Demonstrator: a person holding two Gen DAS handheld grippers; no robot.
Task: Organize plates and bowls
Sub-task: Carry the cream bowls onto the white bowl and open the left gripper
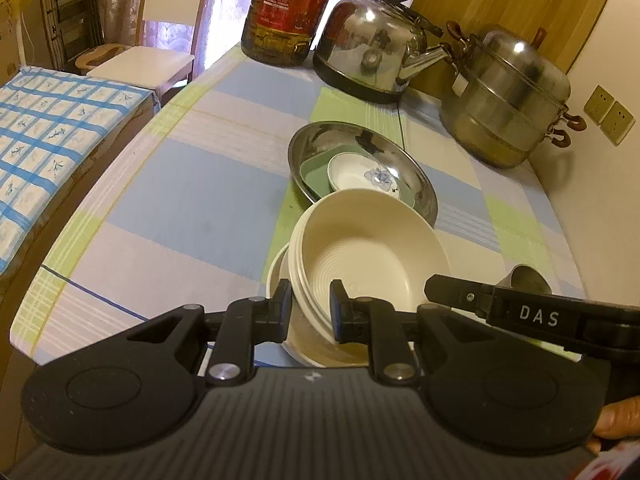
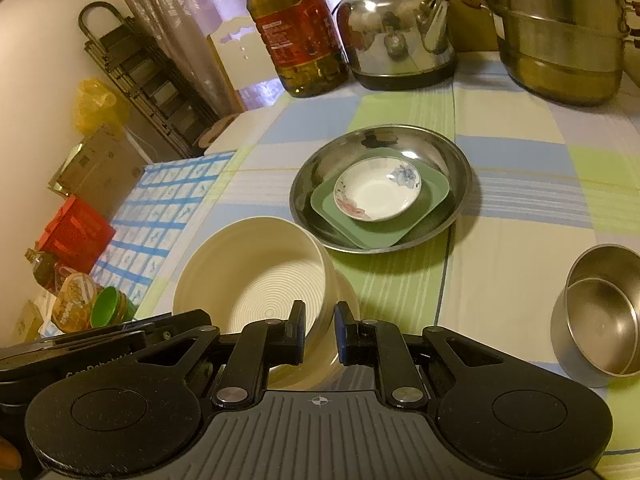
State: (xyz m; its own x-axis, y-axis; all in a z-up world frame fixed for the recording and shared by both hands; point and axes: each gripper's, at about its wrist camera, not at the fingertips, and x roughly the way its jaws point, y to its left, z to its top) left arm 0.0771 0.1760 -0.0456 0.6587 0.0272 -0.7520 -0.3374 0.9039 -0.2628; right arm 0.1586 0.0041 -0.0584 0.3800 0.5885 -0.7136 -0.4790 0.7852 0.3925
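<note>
On the desk (image 2: 520,200), under its checked cloth, I see both of my grippers clamped onto one cream bowl (image 1: 368,256). My left gripper (image 1: 311,308) has its fingers nearly closed on the bowl's near rim, one pad inside and one outside. My right gripper (image 2: 319,330) grips the rim the same way, its fingers narrowed to the thickness of the wall. The bowl is tilted and sits in or against a second cream bowl (image 1: 280,276) beneath it; I cannot tell whether it is lifted clear.

Just beyond lies a steel basin (image 2: 460,184) holding a green square plate (image 2: 434,196), with a small flowered dish (image 2: 378,192) on top. That stack sits directly ahead of the bowl. Farther back stand an oil bottle (image 2: 298,32), a steel kettle (image 2: 394,28) and a stacked steamer pot (image 2: 560,40), all well apart from the bowl.

My right wrist view alone shows two nested steel cups (image 2: 600,316) to the right, plus jars (image 2: 76,304) and a red box (image 2: 76,232) off the desk's left edge. My left wrist view shows only the rim of those cups behind the other gripper's arm, but adds the wall sockets (image 1: 608,114) and a white chair (image 1: 140,64) beside a blue-checked covered surface (image 1: 60,128).
</note>
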